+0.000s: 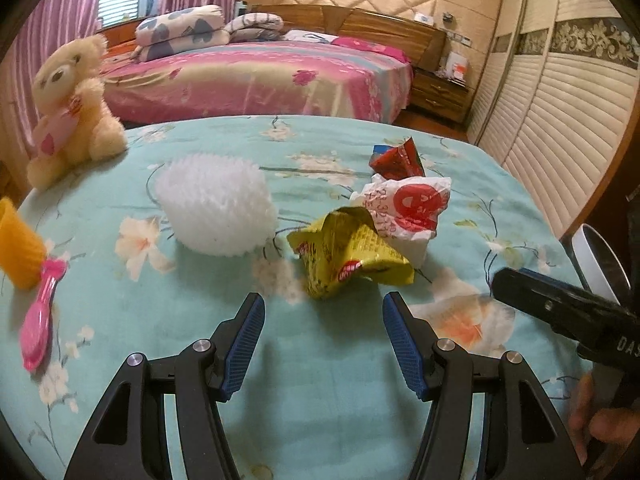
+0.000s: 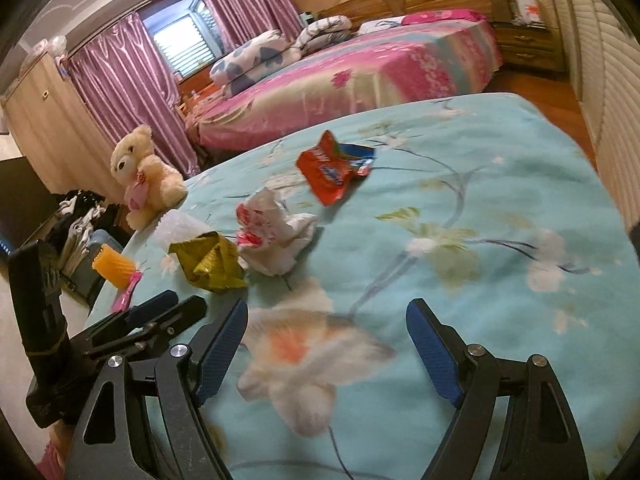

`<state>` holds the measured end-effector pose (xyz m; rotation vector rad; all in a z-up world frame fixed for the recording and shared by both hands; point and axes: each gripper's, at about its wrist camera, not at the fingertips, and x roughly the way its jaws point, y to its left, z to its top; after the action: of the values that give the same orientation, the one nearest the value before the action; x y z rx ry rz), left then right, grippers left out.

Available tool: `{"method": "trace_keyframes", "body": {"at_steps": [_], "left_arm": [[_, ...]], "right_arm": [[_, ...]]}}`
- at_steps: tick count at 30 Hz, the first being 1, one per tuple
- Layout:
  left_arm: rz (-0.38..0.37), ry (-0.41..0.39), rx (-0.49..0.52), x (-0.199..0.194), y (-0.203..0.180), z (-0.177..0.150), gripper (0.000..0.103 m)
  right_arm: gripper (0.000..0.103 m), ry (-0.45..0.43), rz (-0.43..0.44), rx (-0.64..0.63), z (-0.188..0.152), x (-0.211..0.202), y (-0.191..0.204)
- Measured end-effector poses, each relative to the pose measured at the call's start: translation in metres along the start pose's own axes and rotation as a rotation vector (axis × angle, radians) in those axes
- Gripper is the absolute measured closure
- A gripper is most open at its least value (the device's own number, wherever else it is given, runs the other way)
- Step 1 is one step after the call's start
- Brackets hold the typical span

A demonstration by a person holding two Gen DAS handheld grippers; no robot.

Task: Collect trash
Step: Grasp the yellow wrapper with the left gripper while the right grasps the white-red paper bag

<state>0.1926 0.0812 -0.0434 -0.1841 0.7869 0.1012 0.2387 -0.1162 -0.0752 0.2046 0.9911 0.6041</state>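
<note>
The yellow wrapper (image 1: 349, 255) lay crumpled on the teal bedspread (image 1: 320, 380) just ahead of the left gripper (image 1: 323, 314), whose fingers stood open and empty, nearer it than the equally open right gripper (image 2: 326, 322).

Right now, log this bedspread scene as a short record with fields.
surface: teal floral bedspread
trash: yellow wrapper, crumpled white-and-red paper, red wrapper
non-trash: white foam net, teddy bear, orange cup, pink brush
left tongs: open, empty, short of the yellow wrapper
right tongs: open, empty
</note>
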Motion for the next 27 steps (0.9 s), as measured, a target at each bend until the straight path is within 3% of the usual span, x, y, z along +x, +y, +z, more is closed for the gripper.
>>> {"method": "trace_keyframes", "body": {"at_steps": [8,14,16,18,19,24,27], "left_arm": [[-0.017,0.0,0.037,0.017,0.007,0.014,0.045],[-0.051,0.038,0.039,0.032,0.008,0.017,0.074],[-0.058,0.043,0.041,0.035,0.007,0.018,0.084],[-0.062,0.037,0.043,0.035,0.005,0.017,0.094],[-0.063,0.033,0.043,0.034,0.004,0.017,0.096],[-0.055,0.007,0.017,0.024,0.007,0.01,0.098],[-0.053,0.003,-0.005,0.017,0.009,0.005,0.098]], "right_arm": [[0.039,0.029,0.033,-0.012,0.019,0.029,0.008],[0.057,0.071,0.054,-0.015,0.026,0.052,0.009],[0.069,0.077,0.063,-0.023,0.027,0.055,0.011],[0.091,0.085,0.07,-0.028,0.028,0.056,0.013],[0.094,0.085,0.068,-0.03,0.027,0.056,0.013],[0.103,0.079,0.062,-0.028,0.021,0.049,0.009],[0.103,0.073,0.058,-0.019,0.017,0.042,0.006]]}}
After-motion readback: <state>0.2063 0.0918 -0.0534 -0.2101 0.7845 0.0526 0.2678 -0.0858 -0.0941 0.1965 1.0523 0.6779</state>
